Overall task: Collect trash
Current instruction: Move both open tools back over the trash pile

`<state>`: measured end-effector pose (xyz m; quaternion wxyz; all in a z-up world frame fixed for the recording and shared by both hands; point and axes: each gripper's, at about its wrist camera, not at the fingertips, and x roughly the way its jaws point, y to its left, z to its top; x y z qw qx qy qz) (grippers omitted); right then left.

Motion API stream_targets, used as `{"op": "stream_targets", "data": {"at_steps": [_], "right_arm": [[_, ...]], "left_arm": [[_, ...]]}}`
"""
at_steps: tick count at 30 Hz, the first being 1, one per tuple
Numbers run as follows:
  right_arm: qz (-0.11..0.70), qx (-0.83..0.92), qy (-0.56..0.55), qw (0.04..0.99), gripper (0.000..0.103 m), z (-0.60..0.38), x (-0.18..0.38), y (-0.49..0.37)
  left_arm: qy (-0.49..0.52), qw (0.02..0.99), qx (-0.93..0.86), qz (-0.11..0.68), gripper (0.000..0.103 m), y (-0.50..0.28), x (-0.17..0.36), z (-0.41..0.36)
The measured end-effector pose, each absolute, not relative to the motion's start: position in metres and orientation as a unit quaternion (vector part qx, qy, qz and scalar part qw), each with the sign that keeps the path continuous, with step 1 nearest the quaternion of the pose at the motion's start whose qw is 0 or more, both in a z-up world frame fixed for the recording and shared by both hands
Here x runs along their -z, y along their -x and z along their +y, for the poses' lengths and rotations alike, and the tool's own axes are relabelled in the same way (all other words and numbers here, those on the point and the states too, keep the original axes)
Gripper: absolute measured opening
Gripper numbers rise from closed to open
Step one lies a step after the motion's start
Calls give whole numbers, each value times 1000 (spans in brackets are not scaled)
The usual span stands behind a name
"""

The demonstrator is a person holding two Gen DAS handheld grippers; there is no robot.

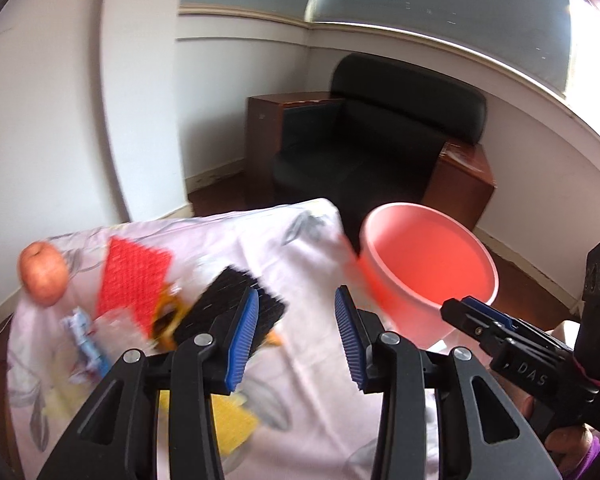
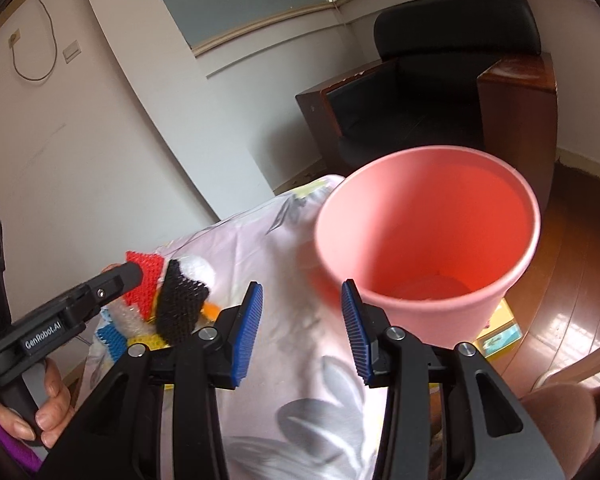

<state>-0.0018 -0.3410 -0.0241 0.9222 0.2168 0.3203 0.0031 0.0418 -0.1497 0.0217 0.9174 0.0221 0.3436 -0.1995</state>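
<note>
A pink bin (image 2: 428, 236) stands at the right edge of the cloth-covered table; it also shows in the left wrist view (image 1: 424, 268). Trash lies on the cloth at the left: a red mesh piece (image 1: 134, 280), a black mesh piece (image 1: 228, 308), a blue-white wrapper (image 1: 86, 336) and a yellow piece (image 1: 228, 420). An apple (image 1: 43, 273) sits at the far left edge. My left gripper (image 1: 296, 336) is open and empty above the cloth, right of the black piece. My right gripper (image 2: 302, 328) is open and empty, just in front of the bin.
The floral cloth (image 2: 300, 400) covers the table. A black armchair (image 1: 372, 148) with wooden side cabinets stands in the corner behind. A yellow box (image 2: 500, 332) lies below the bin. Wooden floor (image 2: 572, 280) lies to the right.
</note>
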Motion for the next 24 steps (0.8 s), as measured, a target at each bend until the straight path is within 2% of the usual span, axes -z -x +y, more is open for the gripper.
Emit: {"op": "stream_targets", "data": {"at_steps": [13,24], "right_arm": [[332,-29,-176,926,42,-296,25,5],[327,-74,-169,927,42,-279,16,13]], "left_arm": [[-39,921,151,358,44,-20,-4,-110],[-17,922,138,362,58,-14,0,-97]]}}
